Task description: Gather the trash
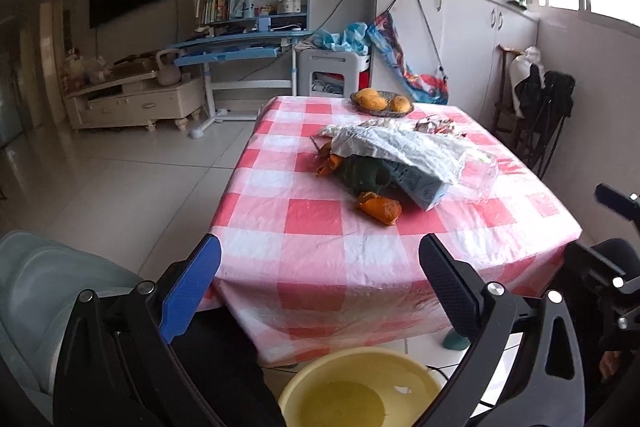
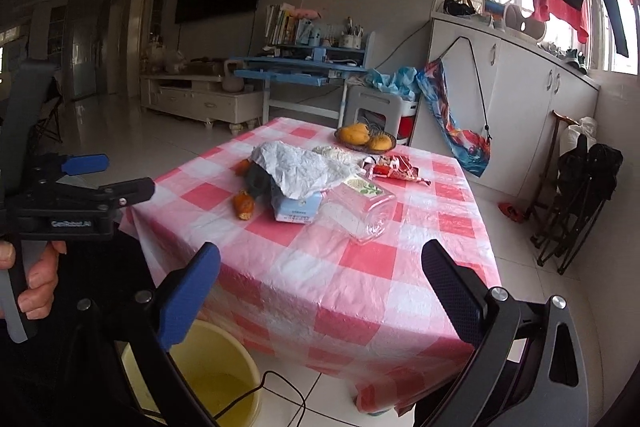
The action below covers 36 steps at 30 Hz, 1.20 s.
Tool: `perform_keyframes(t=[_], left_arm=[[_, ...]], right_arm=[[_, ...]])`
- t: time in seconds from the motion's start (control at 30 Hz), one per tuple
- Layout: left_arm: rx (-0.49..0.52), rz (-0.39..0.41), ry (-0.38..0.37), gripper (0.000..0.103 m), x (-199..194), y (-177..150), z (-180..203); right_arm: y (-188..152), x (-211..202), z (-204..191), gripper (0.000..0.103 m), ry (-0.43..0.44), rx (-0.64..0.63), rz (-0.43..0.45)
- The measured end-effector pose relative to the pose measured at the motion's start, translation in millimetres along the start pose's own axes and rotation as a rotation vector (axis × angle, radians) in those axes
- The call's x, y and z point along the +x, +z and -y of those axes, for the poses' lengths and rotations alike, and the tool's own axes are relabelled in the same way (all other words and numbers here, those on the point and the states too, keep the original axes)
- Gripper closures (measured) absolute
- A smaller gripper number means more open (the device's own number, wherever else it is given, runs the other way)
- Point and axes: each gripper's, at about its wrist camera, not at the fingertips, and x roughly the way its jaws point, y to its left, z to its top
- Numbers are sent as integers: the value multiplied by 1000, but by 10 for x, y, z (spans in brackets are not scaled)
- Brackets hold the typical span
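A heap of trash lies mid-table on a pink checked cloth (image 1: 320, 219): crumpled white paper (image 1: 400, 147) (image 2: 300, 167), a light blue carton (image 1: 424, 189) (image 2: 298, 209), orange peel (image 1: 380, 209) (image 2: 244, 205), a clear plastic package (image 2: 360, 213) and a red wrapper (image 2: 394, 169). A yellow bucket (image 1: 360, 383) (image 2: 208, 375) stands on the floor at the table's near edge. My left gripper (image 1: 320, 267) (image 2: 120, 175) is open and holds nothing, short of the table edge. My right gripper (image 2: 320, 279) is open too, above the near corner, well short of the heap.
A woven basket of yellow fruit (image 1: 382, 103) (image 2: 366, 139) sits at the table's far side. A grey-blue chair back (image 1: 48, 291) is at my left. Folded black chairs (image 2: 576, 195) lean on the right wall. A cable (image 2: 288, 391) runs over the floor by the bucket.
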Motion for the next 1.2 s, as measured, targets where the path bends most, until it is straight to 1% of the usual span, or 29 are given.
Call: perform_keyframes(t=[0.07, 0.23, 0.33, 0.6, 1.2], left_arm=[[-6, 10, -14, 7, -12, -3, -17], [-2, 11, -12, 7, -2, 4, -3], [-2, -17, -22, 7, 43, -8, 11], [-52, -45, -25, 7, 106, -24, -63], [-52, -48, -17, 7, 154, -45, -54]], right_arm=[[-28, 26, 5, 6, -5, 10, -3], [-56, 46, 28, 6, -19, 31, -13], [-66, 62, 27, 6, -20, 35, -23], [-83, 26, -42, 6, -9, 3, -30], [-76, 25, -67, 6, 3, 1, -49]])
